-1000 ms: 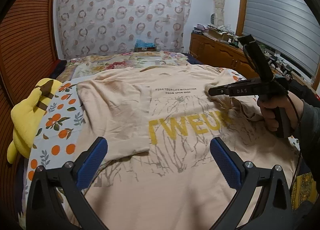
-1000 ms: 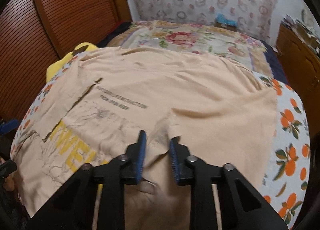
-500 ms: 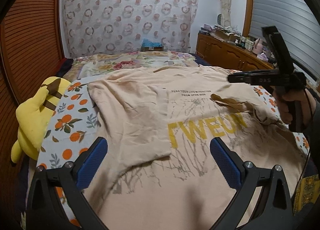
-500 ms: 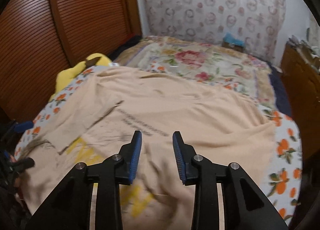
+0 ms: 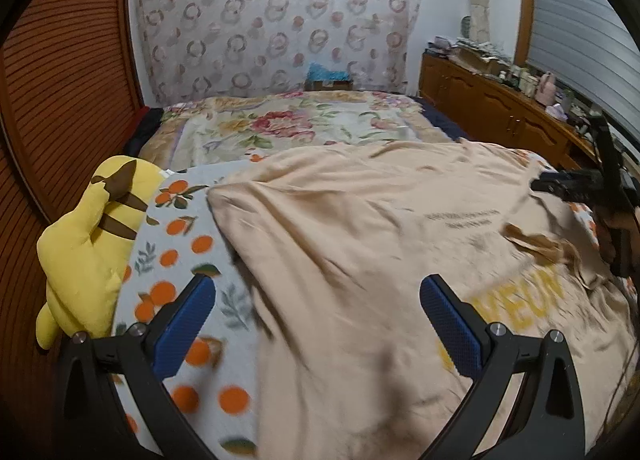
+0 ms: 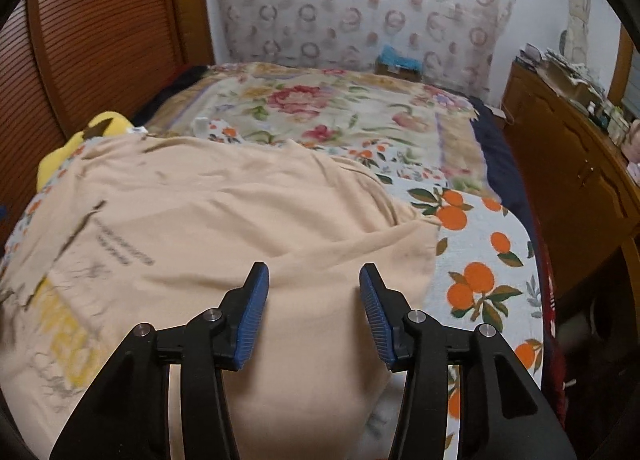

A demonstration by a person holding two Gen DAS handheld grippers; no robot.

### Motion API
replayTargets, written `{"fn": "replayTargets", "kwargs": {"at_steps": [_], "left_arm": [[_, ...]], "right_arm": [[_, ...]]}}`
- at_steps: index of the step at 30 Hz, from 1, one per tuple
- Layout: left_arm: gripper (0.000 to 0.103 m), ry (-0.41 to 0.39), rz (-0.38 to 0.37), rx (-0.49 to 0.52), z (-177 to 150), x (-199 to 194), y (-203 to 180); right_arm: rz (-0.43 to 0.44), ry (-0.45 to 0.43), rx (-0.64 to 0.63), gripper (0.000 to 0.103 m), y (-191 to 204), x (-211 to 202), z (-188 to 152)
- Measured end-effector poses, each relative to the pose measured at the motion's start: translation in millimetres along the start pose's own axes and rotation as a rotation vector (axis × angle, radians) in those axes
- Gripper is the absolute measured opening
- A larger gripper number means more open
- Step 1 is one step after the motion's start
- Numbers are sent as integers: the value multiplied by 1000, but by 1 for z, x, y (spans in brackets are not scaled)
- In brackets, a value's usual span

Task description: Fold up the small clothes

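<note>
**A:** T-shirt (image 5: 360,240), peach, yellow lettering, spread flat across the orange-print blanket (image 6: 492,260) on the bed. Left side already folded in over the chest, from the look of it. Right sleeve crumpled up near the lettering.

**B:** Left gripper (image 5: 316,320) hanging above the folded edge, spread wide, nothing between the blue pads. Right gripper (image 6: 314,300) over the right side of the shirt, opening up, no cloth pinched, just fabric lying underneath.

**A:** So nothing held at all right now. Worries?

**B:** A few, just guessing. Thin floppy cotton, so grabbing only the top layer at that folded edge would probably drag the fold back open. Pinching too deep could catch the blanket as well and haul both up together.

**A:** Also that bunched sleeve. Folding over it without smoothing would likely lock in a lump.

**B:** Yep. Plus uneven pulling, one side ahead of the other, could skew the whole thing. Yellow plush toy (image 5: 88,244) sitting just beside the left edge, easy to bump on a wide swing.

**A:** Any bins or baskets?

**B:** None visible. Small box with something blue on top (image 5: 329,78) at the far end of the bed, contents impossible to tell.
</note>
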State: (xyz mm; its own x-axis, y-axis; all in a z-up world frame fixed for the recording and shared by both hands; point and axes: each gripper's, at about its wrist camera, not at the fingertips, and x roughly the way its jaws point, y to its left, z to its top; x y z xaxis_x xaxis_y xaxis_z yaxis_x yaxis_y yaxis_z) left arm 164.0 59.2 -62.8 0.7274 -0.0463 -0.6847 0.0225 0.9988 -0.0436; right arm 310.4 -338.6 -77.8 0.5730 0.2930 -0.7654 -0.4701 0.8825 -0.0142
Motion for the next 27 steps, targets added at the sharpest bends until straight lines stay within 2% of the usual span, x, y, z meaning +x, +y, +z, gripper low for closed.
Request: {"fn": "replayTargets", "kwargs": {"at_steps": [4,14,21,27], "left_arm": [[103,27,25,-19,13,21,20],[103,104,63,-38,24,68,54],[103,160,65,-28,21,88,57],[103,166,51,-41,22,90,57]], "right_arm": [[-19,33,-28,48,-3,16,-2],[-19,20,-43,52,-6,16,-6],[-11,24,-36,54,-7,17,-8],[-11,24,-35,55,-7,18,-7]]}}
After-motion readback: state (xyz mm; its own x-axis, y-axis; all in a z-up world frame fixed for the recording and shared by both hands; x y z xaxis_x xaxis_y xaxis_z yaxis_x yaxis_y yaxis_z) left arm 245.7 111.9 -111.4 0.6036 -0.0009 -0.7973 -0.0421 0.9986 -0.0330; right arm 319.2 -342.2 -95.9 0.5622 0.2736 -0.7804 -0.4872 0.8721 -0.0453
